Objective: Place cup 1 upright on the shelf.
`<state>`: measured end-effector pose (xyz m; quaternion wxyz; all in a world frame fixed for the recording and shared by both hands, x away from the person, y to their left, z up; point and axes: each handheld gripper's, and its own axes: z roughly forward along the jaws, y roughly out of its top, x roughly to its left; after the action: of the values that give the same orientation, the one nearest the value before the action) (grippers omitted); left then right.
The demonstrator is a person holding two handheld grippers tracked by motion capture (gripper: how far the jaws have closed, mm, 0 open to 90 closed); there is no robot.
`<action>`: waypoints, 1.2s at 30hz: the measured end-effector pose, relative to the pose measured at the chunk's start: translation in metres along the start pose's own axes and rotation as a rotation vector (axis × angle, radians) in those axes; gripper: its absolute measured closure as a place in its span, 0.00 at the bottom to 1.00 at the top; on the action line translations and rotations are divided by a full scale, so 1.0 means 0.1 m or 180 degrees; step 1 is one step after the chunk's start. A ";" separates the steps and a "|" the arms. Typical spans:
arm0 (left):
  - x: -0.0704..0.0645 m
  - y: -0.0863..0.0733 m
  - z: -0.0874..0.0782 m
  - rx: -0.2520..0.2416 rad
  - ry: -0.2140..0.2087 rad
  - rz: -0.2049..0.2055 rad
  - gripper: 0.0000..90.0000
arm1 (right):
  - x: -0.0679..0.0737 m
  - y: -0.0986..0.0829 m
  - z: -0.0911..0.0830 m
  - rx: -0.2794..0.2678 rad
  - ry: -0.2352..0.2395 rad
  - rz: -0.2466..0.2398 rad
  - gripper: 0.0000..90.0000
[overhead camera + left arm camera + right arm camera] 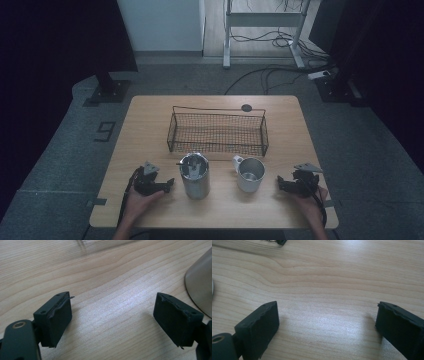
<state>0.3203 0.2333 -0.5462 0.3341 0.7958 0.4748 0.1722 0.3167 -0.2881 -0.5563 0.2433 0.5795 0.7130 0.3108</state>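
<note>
A tall steel cup [194,175] stands near the table's front, left of centre, and its curved wall [200,285] enters the left gripper view at the right edge. A white mug [249,173] with its handle at the back left stands to its right. Behind both sits a black wire basket [218,131], empty as far as I see. My left gripper [165,186] rests on the wood just left of the steel cup, open, bare table between its jaws [112,317]. My right gripper [283,184] lies right of the mug, open too [327,322].
The wooden table [145,120] has a small black round cap [246,107] near its back edge. Beyond it are a desk frame [262,22] and cables on the floor. A corner of the basket [279,242] peeks in at the top of the right gripper view.
</note>
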 end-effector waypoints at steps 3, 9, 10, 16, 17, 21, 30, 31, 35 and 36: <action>0.00 0.00 -0.01 -0.0009 -0.0028 -0.0017 0.17 | 0.00 0.00 0.00 0.0001 0.0002 0.0002 0.05; -0.01 0.00 -0.05 -0.0067 -0.0062 -0.0004 0.17 | 0.00 0.00 0.00 0.0004 -0.0007 0.0004 0.05; 0.00 0.00 -0.06 -0.0083 -0.0080 -0.0002 0.17 | 0.00 0.00 0.00 0.0004 -0.0007 0.0004 0.05; -0.02 0.03 -0.22 -0.0231 -0.0169 -0.0001 0.20 | 0.01 -0.01 -0.02 -0.0005 -0.0027 0.0024 0.06; -0.02 0.03 -0.22 -0.0231 -0.0169 -0.0001 0.20 | 0.01 -0.01 -0.02 -0.0005 -0.0027 0.0024 0.06; -0.02 0.04 -0.30 -0.0319 -0.0234 -0.0055 0.19 | 0.01 -0.02 -0.02 -0.0006 -0.0029 0.0028 0.06; -0.07 0.10 -0.45 -0.0476 -0.0395 -0.0073 0.18 | 0.00 -0.03 -0.03 -0.0013 -0.0025 0.0017 0.07; -0.08 0.10 -0.46 -0.0484 -0.0402 -0.0063 0.18 | 0.00 -0.03 -0.03 -0.0012 -0.0025 0.0015 0.07; -0.12 0.12 -0.50 -0.0526 -0.0432 -0.0045 0.17 | 0.00 -0.03 -0.04 -0.0017 -0.0025 0.0028 0.08; -0.13 0.13 -0.51 -0.0538 -0.0442 -0.0037 0.17 | 0.00 -0.04 -0.04 -0.0020 -0.0025 0.0027 0.08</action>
<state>0.2917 0.2368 -0.5000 0.4331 0.7720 0.4389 0.1542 0.3114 -0.2893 -0.5560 0.2467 0.5829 0.7086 0.3119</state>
